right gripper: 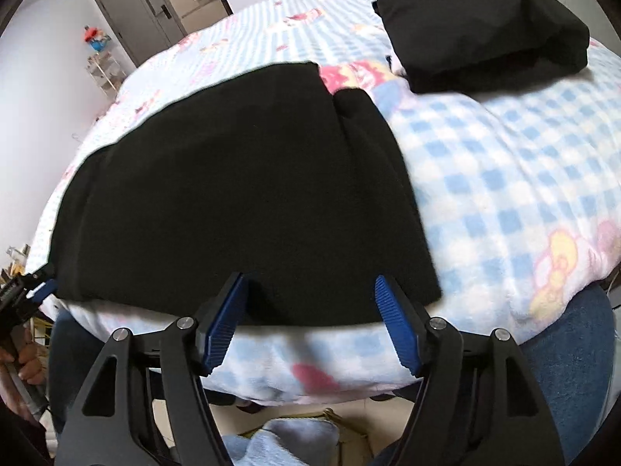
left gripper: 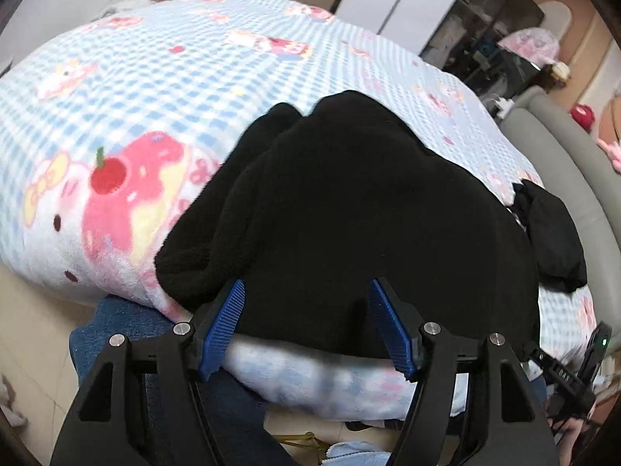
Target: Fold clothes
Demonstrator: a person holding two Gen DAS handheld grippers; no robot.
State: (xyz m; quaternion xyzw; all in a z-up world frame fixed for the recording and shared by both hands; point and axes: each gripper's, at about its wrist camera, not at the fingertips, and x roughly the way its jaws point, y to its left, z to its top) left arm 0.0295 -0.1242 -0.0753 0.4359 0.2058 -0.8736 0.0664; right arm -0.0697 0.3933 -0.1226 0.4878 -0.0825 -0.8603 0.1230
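Observation:
A black fleece garment [left gripper: 349,209] lies spread on the blue checked blanket [left gripper: 186,62], its near hem at the bed's front edge. My left gripper [left gripper: 306,291] stands open at that hem, blue pads either side of the cloth, nothing clamped. In the right wrist view the same black garment [right gripper: 240,194] lies flat and wide. My right gripper [right gripper: 310,283] is open over its near edge. A second black garment [right gripper: 481,27], folded into a bundle, rests farther back on the right; it shows in the left wrist view as a dark bundle [left gripper: 551,233].
The bed's grey padded frame [left gripper: 574,163] curves along the right. A person's jeans [right gripper: 570,353] press against the bed's front edge. A grey door [right gripper: 136,11] and white cabinets stand behind the bed. The other gripper [right gripper: 23,295] shows at the left edge.

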